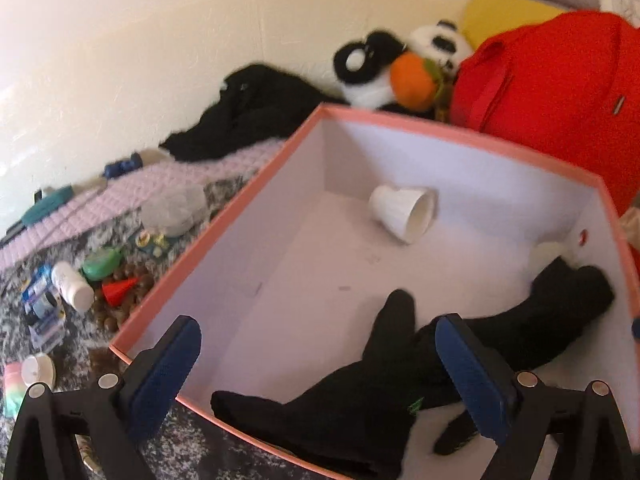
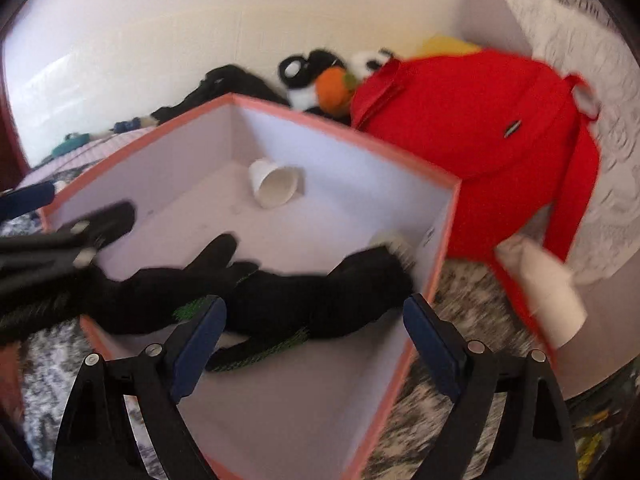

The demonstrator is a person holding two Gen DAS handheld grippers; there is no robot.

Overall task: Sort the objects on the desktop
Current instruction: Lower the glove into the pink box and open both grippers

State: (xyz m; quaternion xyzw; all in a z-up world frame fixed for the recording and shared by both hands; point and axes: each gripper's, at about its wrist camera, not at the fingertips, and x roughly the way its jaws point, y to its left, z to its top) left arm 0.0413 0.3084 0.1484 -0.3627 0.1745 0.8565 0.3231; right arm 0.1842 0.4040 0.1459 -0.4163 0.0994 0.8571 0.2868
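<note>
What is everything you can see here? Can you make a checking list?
Surface: speckled grey cover.
Job's things: pink-rimmed box holds black gloves and a tipped white paper cup.
Clutter: white bottle, green round case, red cone lie left of the box.
Grippers: left gripper open; right gripper open, both over the gloves.
Cables: nothing seen.
Surroundings: red bag, panda toy, pale wall.

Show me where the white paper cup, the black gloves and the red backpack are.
white paper cup [image 1: 402,213]: left wrist view, on its ribbed side wall.
black gloves [image 2: 320,300]: right wrist view, on the right glove's palm area.
red backpack [image 2: 472,120]: right wrist view, on its front panel.
</note>
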